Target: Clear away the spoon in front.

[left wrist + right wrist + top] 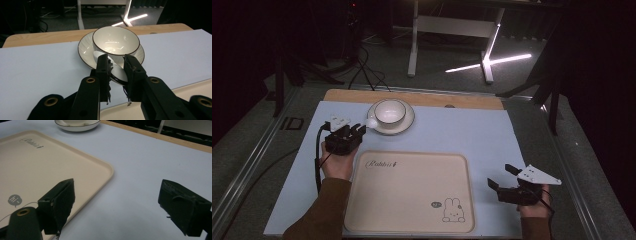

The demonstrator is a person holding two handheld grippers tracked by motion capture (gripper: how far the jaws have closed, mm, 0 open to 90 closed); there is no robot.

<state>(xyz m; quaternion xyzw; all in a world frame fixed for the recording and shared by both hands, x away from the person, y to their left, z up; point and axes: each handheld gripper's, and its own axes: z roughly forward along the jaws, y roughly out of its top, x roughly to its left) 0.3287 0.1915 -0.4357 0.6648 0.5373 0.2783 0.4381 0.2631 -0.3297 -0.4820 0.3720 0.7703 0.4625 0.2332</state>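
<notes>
From where I sit the room behind is nearly black, lit only by a bright white strip of light on the floor [489, 62], while the pale blue table mat [472, 135] is evenly and softly lit from above with faint shadows. The glossy white bowl with a dark rim [115, 41] throws small glare spots inside in the left gripper view. In the right gripper view the near black jaws are soft and out of focus, and all pictures look slightly grainy.

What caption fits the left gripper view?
Left gripper shut on the saucer rim, bowl sitting on it.
</notes>
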